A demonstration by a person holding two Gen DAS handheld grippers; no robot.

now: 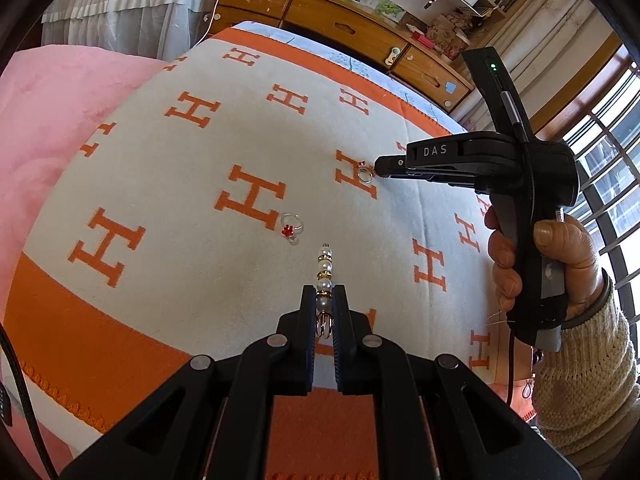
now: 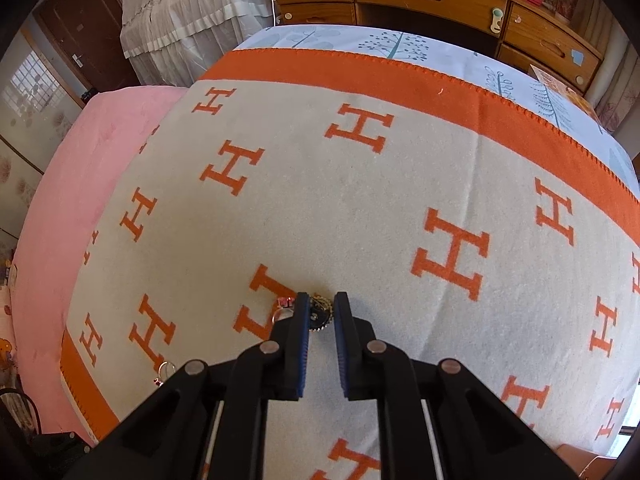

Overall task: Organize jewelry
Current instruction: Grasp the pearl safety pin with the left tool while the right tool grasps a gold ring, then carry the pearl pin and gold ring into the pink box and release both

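Two rings (image 1: 291, 227) beside pearl bracelet (image 1: 325, 276)

A bed (image 1: 52, 128) with a pink cover carries a grey blanket (image 1: 192, 280) patterned with orange H letters and an orange border. On the blanket lie a ring with a red flower (image 1: 291, 227) and another ring (image 1: 365, 173), well apart.

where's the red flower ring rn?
Left wrist view: red flower ring lies on the H blanket, just left of and beyond the pearl strand.
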